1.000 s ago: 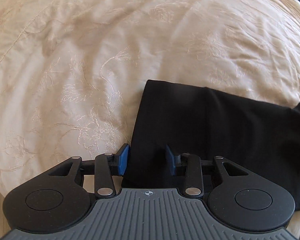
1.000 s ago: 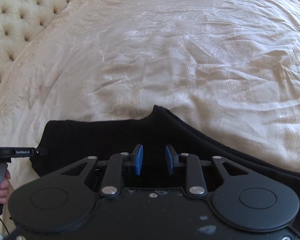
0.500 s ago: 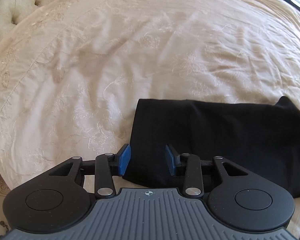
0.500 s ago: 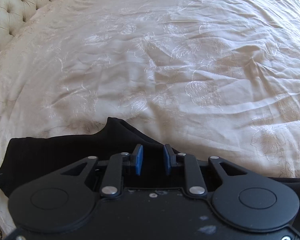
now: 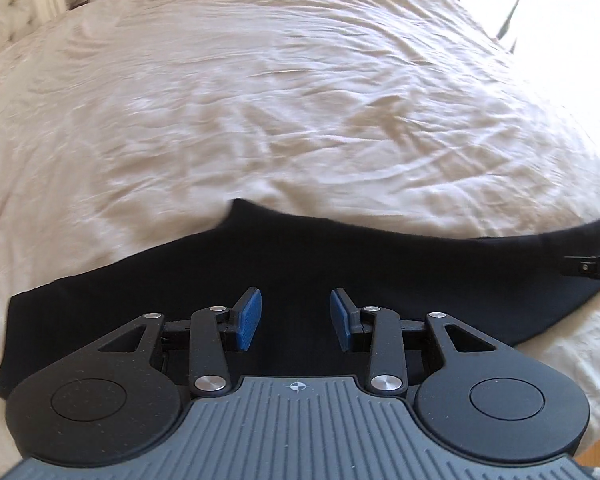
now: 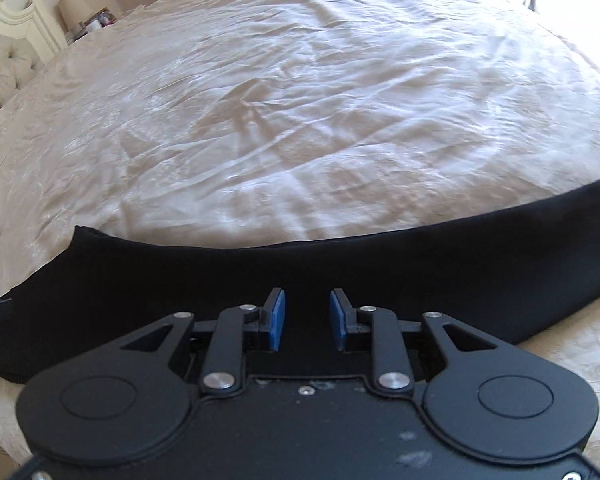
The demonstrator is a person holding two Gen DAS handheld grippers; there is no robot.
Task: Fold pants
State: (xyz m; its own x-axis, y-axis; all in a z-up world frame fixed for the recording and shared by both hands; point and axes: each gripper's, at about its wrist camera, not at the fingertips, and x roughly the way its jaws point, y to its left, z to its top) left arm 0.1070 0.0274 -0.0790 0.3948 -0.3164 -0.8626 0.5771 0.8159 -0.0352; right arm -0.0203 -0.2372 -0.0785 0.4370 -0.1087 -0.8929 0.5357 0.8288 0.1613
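Pants [image 5: 340, 276] lie as one long black strip along the near edge of the bed [image 5: 300, 120], already doubled leg over leg by the look of it, and I take them as my landmark. Beyond the pants there is only rumpled cream bedspread; the tufted headboard [image 6: 4, 64] sits far past their left end.

I judge the cloth light, soft and limp, probably a knit with some stretch. It will sag and drape the moment I lift it, and a single-point pinch would let the layers slide apart (the satiny spread beneath should let it drag easily, which cuts both ways). The best holds are the corners of one end, both layers caught together: the far-right hem end [image 6: 572, 240] for the right side, and a matching corner along the same end for the left, so the strip can be carried over onto itself.

My left hand-held gripper [image 5: 296, 316] hovers over the pants' middle, blue pads set wide apart with nothing between them. My right hand-held gripper [image 6: 307, 318] hangs over the pants further right, its pads parted more narrowly, also empty. Whether either touches the fabric I cannot tell.
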